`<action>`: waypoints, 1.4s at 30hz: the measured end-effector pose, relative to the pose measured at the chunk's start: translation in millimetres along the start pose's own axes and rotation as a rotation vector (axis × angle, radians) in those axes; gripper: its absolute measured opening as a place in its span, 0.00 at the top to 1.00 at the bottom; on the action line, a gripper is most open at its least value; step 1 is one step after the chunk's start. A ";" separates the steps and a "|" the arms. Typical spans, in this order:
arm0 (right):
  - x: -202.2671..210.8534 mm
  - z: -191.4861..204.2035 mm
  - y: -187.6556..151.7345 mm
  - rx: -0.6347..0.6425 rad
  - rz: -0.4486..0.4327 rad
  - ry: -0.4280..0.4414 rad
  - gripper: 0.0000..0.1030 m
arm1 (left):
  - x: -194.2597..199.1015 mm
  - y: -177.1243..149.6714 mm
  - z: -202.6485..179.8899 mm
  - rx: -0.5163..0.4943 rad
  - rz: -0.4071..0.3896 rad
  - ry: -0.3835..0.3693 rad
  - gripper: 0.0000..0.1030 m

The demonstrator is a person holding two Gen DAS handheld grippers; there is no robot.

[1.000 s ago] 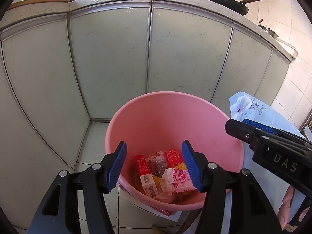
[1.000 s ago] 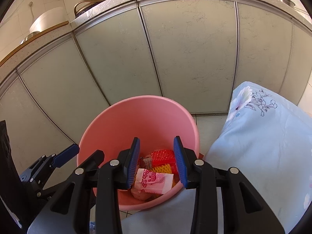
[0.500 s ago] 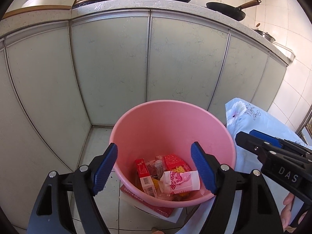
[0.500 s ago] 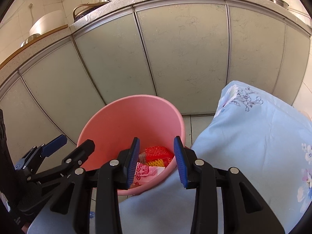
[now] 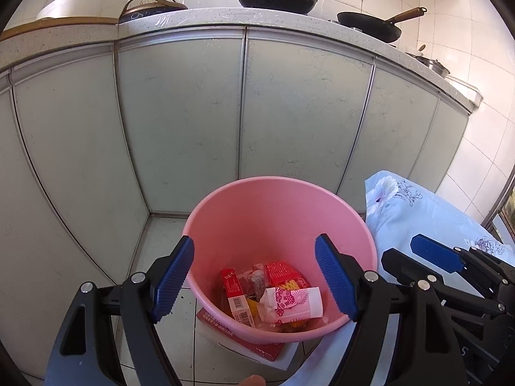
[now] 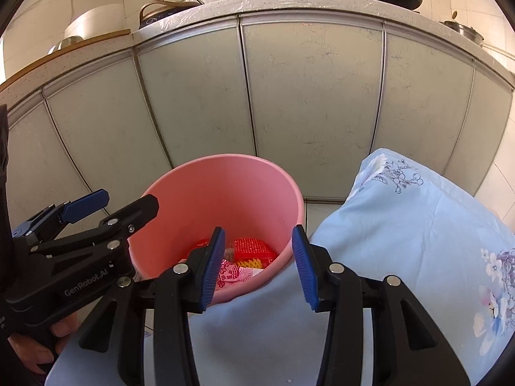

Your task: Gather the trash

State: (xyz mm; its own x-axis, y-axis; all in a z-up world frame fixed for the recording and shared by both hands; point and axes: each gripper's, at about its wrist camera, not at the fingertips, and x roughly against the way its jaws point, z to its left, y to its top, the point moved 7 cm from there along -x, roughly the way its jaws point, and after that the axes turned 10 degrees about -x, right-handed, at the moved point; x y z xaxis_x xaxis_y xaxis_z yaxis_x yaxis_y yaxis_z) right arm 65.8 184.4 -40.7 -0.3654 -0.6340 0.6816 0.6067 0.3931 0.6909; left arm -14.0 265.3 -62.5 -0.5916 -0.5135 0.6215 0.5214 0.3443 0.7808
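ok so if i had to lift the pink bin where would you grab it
Probably the rim of the pink bin, from straight above, one finger inside the wall and one outside. The wall is thin, smooth and flares outward, too wide to span whole, and the top is open. The side toward the cabinets looks freest; the blue cloth crowds the near right.

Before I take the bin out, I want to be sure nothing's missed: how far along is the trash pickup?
Done: wrappers and a small red box already lie in the pink bin. In hand: nothing; the left gripper hangs wide open over it, and the right gripper is opening its jaws with nothing between them. Left: no loose trash shows on the blue floral cloth, though much of the room is out of view.
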 end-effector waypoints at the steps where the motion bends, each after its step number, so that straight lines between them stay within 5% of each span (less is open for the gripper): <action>1: 1.6 0.5 -0.1 0.003 -0.005 -0.003 0.57 | 0.4 0.2 0.2 0.006 0.002 -0.003 0.26; 42: 94.7 -4.2 -6.2 -0.044 -0.141 -0.038 0.57 | 80.3 -1.5 -26.1 -0.042 -0.089 -0.030 0.27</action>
State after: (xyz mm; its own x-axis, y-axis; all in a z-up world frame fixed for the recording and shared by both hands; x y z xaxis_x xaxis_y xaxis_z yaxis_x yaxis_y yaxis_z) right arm 30.4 119.1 18.5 -0.4754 -0.6545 0.5879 0.5777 0.2718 0.7697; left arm -46.2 203.0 -15.5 -0.6546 -0.5164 0.5522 0.4909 0.2652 0.8299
